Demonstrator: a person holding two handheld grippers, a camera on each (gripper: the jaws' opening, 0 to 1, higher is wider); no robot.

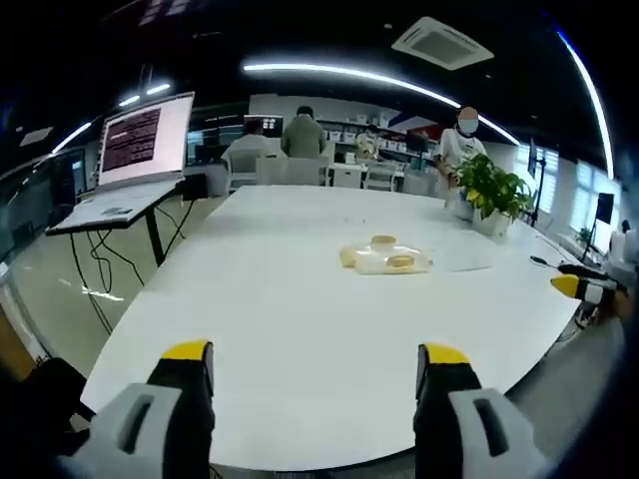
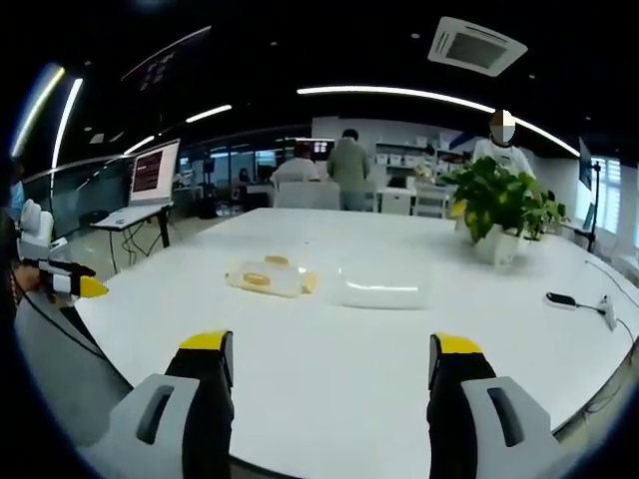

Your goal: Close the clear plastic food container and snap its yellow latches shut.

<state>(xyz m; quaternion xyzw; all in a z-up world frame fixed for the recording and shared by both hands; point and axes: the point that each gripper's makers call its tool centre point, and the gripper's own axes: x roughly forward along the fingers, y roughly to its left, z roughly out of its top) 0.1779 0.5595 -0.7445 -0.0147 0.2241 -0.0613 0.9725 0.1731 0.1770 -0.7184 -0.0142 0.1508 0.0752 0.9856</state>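
On the white table point(image 1: 250, 299), food container point(image 1: 387, 258) well beyond left gripper point(image 1: 315, 371), jaws apart; right gripper point(image 2: 332, 364) likewise spread

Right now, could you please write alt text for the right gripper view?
A clear plastic food container with yellow latches lies beside its clear lid on a white table. The right gripper, jaws open, points at them; a potted plant stands behind.
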